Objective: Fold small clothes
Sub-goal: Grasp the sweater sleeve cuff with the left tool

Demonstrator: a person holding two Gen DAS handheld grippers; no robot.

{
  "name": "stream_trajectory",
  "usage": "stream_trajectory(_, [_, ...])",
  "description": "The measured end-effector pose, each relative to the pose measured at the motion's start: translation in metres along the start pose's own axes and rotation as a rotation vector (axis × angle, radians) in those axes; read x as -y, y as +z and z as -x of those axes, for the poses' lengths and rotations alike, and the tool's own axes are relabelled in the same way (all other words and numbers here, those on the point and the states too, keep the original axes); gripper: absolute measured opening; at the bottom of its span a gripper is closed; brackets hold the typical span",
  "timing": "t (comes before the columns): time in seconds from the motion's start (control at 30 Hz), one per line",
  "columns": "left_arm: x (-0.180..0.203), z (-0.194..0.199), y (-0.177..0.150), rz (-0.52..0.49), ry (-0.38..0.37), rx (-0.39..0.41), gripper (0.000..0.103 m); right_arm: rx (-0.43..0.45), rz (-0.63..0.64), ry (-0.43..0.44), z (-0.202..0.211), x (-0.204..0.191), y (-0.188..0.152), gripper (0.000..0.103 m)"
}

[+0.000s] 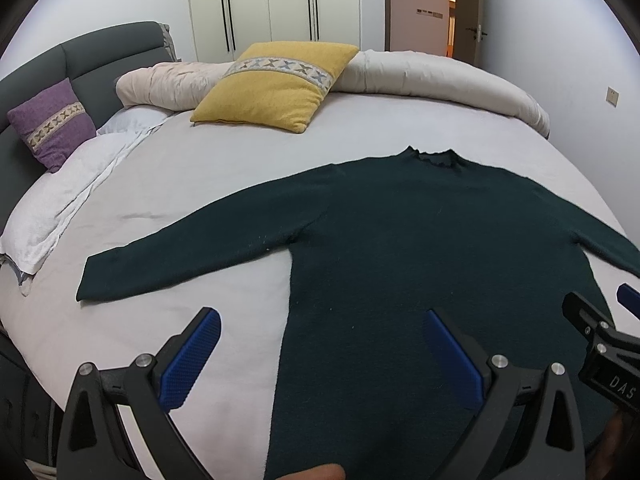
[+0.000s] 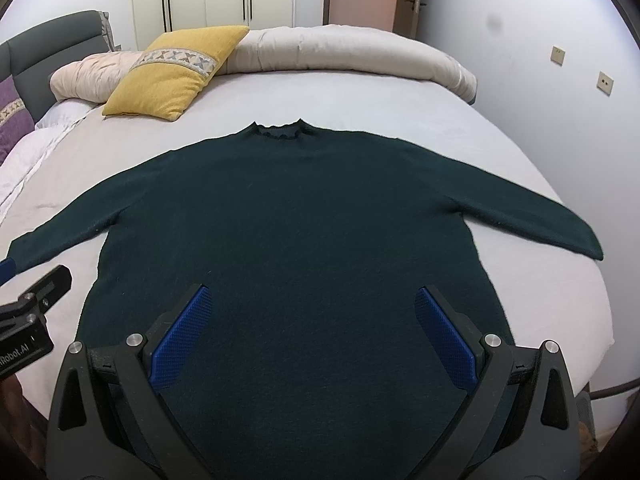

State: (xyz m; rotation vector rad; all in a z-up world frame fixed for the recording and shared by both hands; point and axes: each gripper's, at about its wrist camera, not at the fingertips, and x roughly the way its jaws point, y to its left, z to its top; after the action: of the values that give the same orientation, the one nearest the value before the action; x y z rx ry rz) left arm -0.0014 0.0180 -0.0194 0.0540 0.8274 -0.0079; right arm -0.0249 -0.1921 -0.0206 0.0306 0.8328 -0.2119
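Right wrist: sweater [image 2: 296, 216] flat, yellow pillow [image 2: 176, 76] beyond.

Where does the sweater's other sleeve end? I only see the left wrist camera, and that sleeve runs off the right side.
Observer: In the right wrist view, the dark green sweater has its right sleeve lying flat and straight, the cuff ending near the bed edge.
Operator: Is the other gripper holding anything?
Observer: No. The right gripper is open above the sweater's lower body, nothing between its fingers.
Operator: What's on the wall over there?
Observer: Two wall sockets past the bed's right side; your view shows one.
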Motion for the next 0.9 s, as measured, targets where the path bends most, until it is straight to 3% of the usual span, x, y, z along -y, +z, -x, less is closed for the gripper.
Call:
stream_trajectory(0.07, [0.001, -0.001, -0.003, -0.014, -0.007, -0.011, 0.103, -0.015, -0.011, 0.022, -0.004, 0.002, 0.001, 0.103])
stream_trajectory(0.17, [-0.012, -0.004, -0.012, 0.025, -0.099, -0.031, 0.103, -0.038, -0.034, 0.075, -0.011, 0.004, 0.000, 0.103])
stream_trajectory(0.27, [-0.052, -0.015, -0.020, 0.191, -0.259, -0.079, 0.103, -0.045, -0.055, 0.111, -0.016, 0.006, 0.002, 0.103])
stream_trajectory(0.37, [-0.095, -0.025, -0.022, 0.322, -0.328, -0.067, 0.103, -0.043, -0.061, 0.141, -0.021, 0.004, 0.007, 0.103])
stream_trajectory(0.43, [-0.127, -0.028, -0.022, 0.381, -0.308, -0.041, 0.103, -0.043, -0.061, 0.186, -0.023, -0.002, 0.013, 0.103])
stream_trajectory(0.53, [-0.170, -0.038, -0.025, 0.447, -0.241, -0.084, 0.103, -0.049, -0.036, 0.230, -0.027, -0.017, 0.023, 0.103])
stream_trajectory(0.6, [-0.213, -0.037, -0.035, 0.586, -0.187, -0.061, 0.102, -0.052, -0.023, 0.254, -0.030, -0.028, 0.029, 0.102])
stream_trajectory(0.67, [-0.264, -0.033, -0.052, 0.804, -0.196, 0.037, 0.102, -0.051, -0.010, 0.276, -0.033, -0.039, 0.035, 0.101])
stream_trajectory(0.73, [-0.298, -0.037, -0.062, 0.934, -0.179, 0.078, 0.102, -0.051, 0.000, 0.293, -0.035, -0.049, 0.039, 0.095])
stream_trajectory(0.83, [-0.341, -0.059, -0.073, 1.121, -0.212, 0.072, 0.100, -0.059, -0.015, 0.344, -0.039, -0.060, 0.044, 0.087])
stream_trajectory(0.9, [-0.353, -0.076, -0.076, 1.193, -0.236, 0.063, 0.093, -0.059, -0.033, 0.368, -0.044, -0.064, 0.046, 0.085])
